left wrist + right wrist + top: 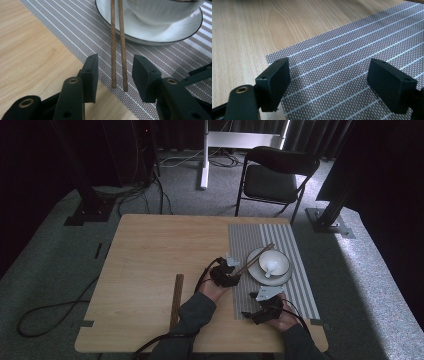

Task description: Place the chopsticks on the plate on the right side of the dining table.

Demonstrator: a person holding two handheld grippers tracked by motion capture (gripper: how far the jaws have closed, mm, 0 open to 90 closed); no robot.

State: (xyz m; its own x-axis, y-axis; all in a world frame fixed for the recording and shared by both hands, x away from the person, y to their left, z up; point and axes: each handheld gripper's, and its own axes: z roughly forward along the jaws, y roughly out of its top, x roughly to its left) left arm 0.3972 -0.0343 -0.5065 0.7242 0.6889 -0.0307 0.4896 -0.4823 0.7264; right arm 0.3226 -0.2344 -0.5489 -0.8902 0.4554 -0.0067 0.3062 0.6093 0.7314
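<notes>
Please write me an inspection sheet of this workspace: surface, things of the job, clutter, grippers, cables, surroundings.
Surface: wooden table with a striped placemat on its right part.
Job's things: chopsticks lean on the plate; a bowl with a white spoon stands on it.
Clutter: long brown box on the table.
Grippers: left hand-held gripper open, its jaws either side of the chopstick ends; right hand-held gripper open over the placemat.
Cables: cable on the floor.
Surroundings: folding chair behind the table.

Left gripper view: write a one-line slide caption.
Open left gripper straddling two brown wooden chopsticks leaning on a white black-rimmed plate on a grey striped placemat.
</notes>
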